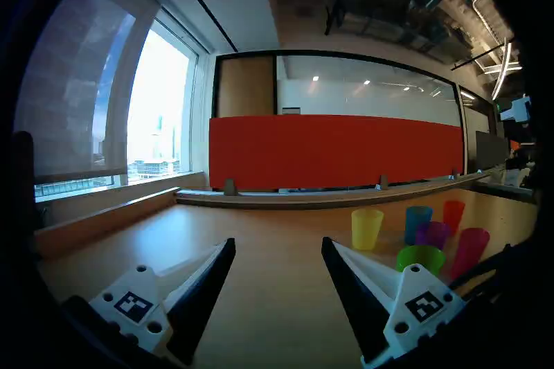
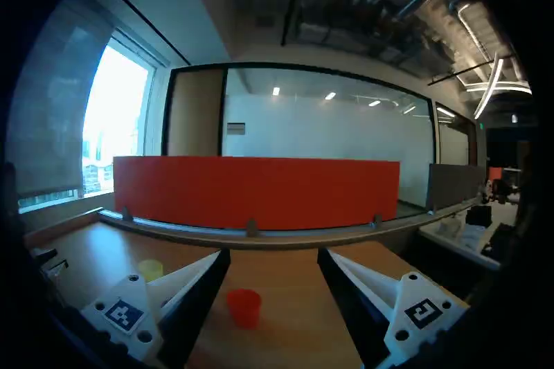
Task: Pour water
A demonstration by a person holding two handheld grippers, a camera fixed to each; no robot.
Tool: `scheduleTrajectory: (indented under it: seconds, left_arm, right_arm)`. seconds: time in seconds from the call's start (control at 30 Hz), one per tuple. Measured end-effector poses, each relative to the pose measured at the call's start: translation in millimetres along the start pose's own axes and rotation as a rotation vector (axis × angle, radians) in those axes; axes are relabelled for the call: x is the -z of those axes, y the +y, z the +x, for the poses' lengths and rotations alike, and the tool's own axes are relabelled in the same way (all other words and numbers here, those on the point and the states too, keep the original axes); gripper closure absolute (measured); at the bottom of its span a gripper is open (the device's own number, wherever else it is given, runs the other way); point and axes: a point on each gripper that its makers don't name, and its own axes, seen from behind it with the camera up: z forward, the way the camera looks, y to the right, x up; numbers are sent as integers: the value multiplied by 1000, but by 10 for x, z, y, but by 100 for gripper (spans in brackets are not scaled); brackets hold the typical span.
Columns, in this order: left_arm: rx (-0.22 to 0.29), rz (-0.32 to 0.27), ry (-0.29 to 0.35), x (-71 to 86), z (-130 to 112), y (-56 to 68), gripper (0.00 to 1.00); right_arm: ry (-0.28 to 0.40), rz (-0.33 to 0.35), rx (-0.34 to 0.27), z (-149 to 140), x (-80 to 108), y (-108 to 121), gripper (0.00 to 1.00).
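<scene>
In the left gripper view, my left gripper (image 1: 278, 246) stands open over the wooden table (image 1: 277, 293) with nothing between its fingers. A cluster of plastic cups stands ahead to the right: a yellow cup (image 1: 366, 228), a blue cup (image 1: 417, 223), an orange-red cup (image 1: 453, 215), a purple cup (image 1: 433, 234), a green cup (image 1: 420, 258) and a pink cup (image 1: 469, 251). In the right gripper view, my right gripper (image 2: 273, 255) is open too. A red cup (image 2: 244, 307) stands low between its fingers, farther off. A yellow cup (image 2: 149, 270) peeks out behind its left finger.
A red divider panel (image 1: 332, 151) runs along the table's far edge, with a glass wall behind it. A bright window (image 1: 156, 120) lies to the left. Beyond the table's right end are other desks with equipment (image 2: 478, 223).
</scene>
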Motion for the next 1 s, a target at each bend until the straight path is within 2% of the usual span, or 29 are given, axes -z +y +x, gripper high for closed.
scheduleTrajectory:
  seconds: [0.2,0.67,1.0]
  left_arm:
    - [0,0,1,-10,-30,5,8]
    - [0,0,2,-26,-62,10,8]
    - [0,0,2,-29,-72,2,8]
  right_arm:
    - [27,5,-19,-66,-45,19,2]
    - [43,-3,-42,-610,-27,242,1]
    - [42,19,1,-1027,-23,250,1]
